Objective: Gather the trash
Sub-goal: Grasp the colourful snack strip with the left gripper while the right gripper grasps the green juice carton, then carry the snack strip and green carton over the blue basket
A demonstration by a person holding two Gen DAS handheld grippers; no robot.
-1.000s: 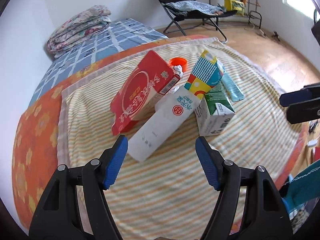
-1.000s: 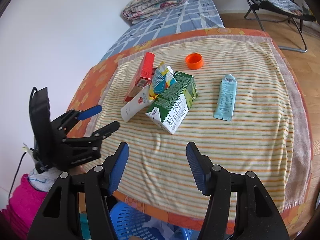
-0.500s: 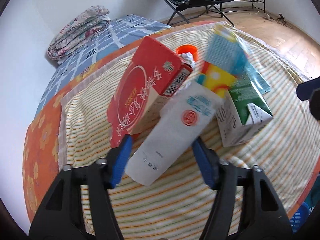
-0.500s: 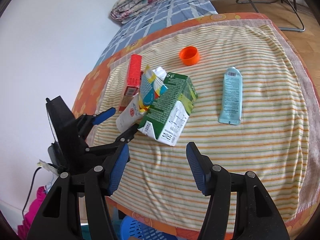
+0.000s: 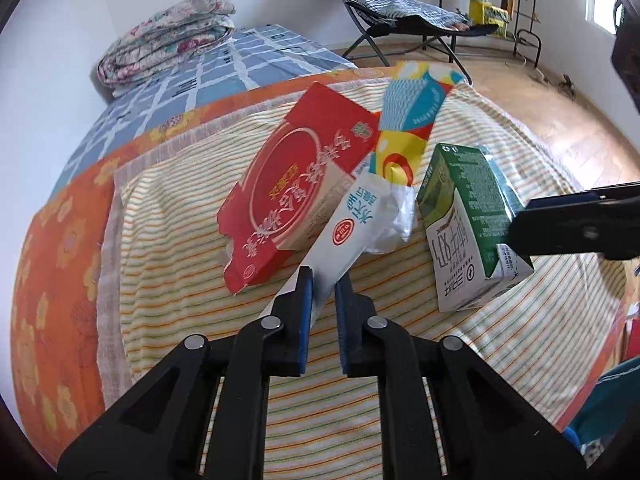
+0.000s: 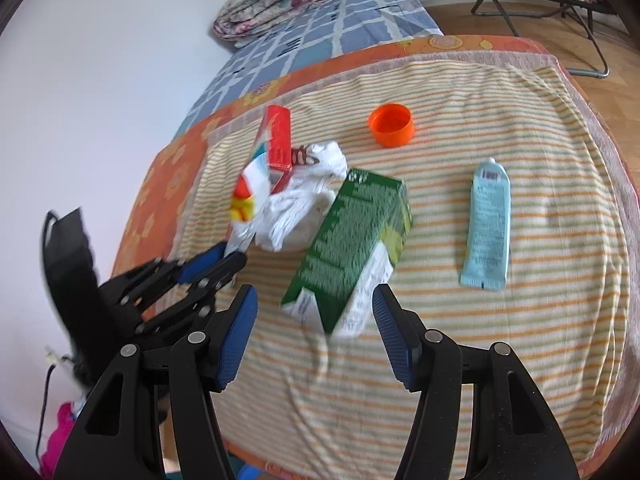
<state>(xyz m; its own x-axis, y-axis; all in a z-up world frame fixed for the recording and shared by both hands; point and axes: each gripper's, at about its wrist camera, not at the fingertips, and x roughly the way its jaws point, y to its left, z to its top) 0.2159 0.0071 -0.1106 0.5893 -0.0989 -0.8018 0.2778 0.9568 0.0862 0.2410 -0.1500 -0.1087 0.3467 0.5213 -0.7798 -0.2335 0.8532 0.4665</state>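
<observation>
A heap of trash lies on the striped towel (image 5: 172, 248). In the left wrist view my left gripper (image 5: 322, 280) is closing, its blue pads pressing the near end of a flat white packet (image 5: 352, 228). The packet leans between a red box (image 5: 296, 188) and crumpled white paper (image 6: 300, 208). A colourful bag (image 5: 408, 120) stands behind them. A green-and-white milk carton (image 6: 352, 248) lies just ahead of my right gripper (image 6: 314, 294), which is open with the carton's near end level with its fingertips, untouched. An orange cap (image 6: 391, 125) and a pale blue tube (image 6: 488, 224) lie apart on the right.
The towel covers an orange flowered cloth (image 5: 52, 264) on a low bed. A folded quilt (image 5: 168, 36) lies at the far end on a blue checked sheet. A black folding chair (image 5: 404, 12) stands on the wooden floor beyond. A pink cloth (image 6: 60, 436) lies below the bed's near edge.
My left gripper moved in on the white packet and closed on its near end. The right gripper came closer to the green carton, still open.
</observation>
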